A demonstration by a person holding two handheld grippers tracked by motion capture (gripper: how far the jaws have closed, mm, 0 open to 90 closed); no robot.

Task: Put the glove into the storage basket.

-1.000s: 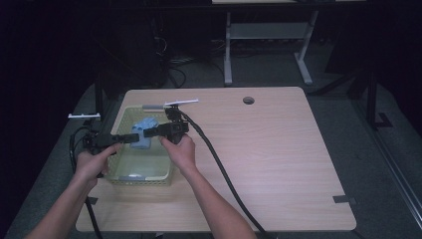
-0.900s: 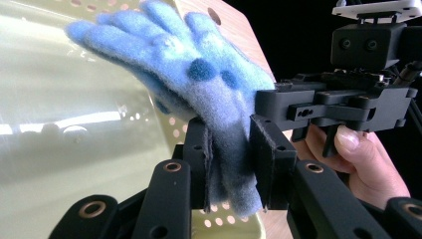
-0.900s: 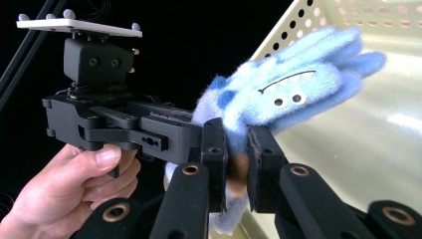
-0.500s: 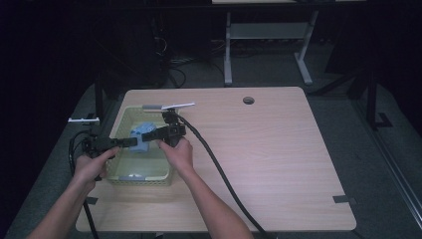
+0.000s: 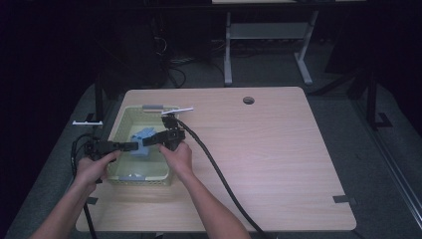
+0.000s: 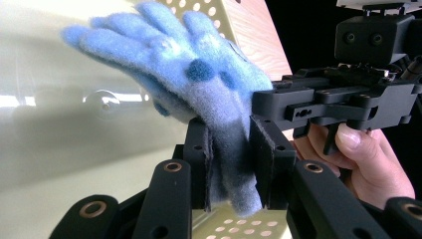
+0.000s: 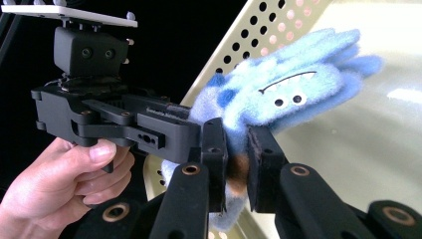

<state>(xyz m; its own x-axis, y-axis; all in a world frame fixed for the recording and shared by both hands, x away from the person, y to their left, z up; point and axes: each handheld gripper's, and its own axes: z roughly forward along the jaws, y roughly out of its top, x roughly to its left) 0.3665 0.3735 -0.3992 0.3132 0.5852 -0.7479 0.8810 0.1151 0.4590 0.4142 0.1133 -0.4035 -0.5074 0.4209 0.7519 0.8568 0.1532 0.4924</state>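
Both claws are clamped on 1 fuzzy blue glove (image 6: pixel 199 84), held between them over the pale green perforated basket (image 5: pixel 115 130) at the left end of the worktop (image 5: pixel 278 164). The left claw (image 6: pixel 231 162) pinches the cuff end, its pads pressed into the fleece; the right claw (image 7: pixel 238 167) grips the same soft end from the opposite side, and each gripper view shows the other hand close behind its tool.

The likely trouble is the shared grip. With 2 claws biting so near each other on limp, stretchy fabric, any pull in differing directions could drag the fleece out of 1 pair of pads, or bunch it so the glove twists. If 1 claw lets go early, the glove would flop and swing from the other. The basket wall stands close, so a snag on it is possible.

The glove's long axis runs from the pinched cuff out to the fingers, which fan away from both claws toward the basket's floor. The face with stitched eyes and mouth shows in the right gripper view.
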